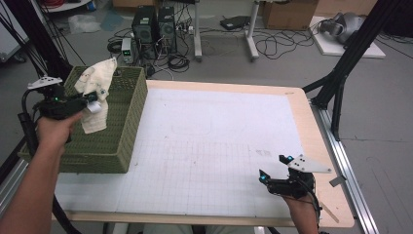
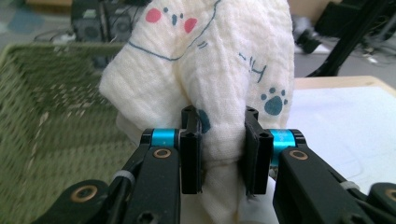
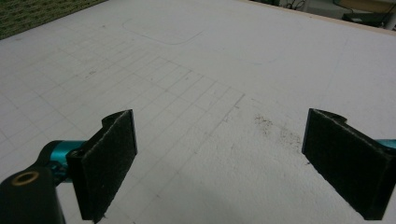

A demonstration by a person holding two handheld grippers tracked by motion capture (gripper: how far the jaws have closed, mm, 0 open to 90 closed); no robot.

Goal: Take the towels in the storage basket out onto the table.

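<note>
— Workshop floor strewn with cables and computer towers (image 1: pixel 155 27) lies behind a pale wooden table (image 1: pixel 319 146) topped with a white gridded mat (image 1: pixel 209 146). What stands on it?

— One container: a green woven rectangular basket (image 1: pixel 124 131) at the table's left end, tilted with its opening facing the person's left side. How much lies inside it cannot be told from the high view; the left gripper view shows only bare green weave (image 2: pixel 42 116).

— And the cloth?

— A cream crinkled cotton cloth printed with blue paw marks and pink cheeks (image 2: pixel 205 60) hangs in the air at the basket's mouth, above its rim. In the high view the same cloth (image 1: pixel 95 92) drapes in front of the basket's upper edge.

— Who holds it?

— The left gripper (image 2: pixel 219 149), its black jaws clamped on a bunched fold of the cloth, fabric spilling above and below the pads.

— The other hand?

— The right gripper (image 3: pixel 219 163) sits low over the mat near the table's front right corner, jaws spread wide apart with nothing between them, well away from basket and cloth.
</note>
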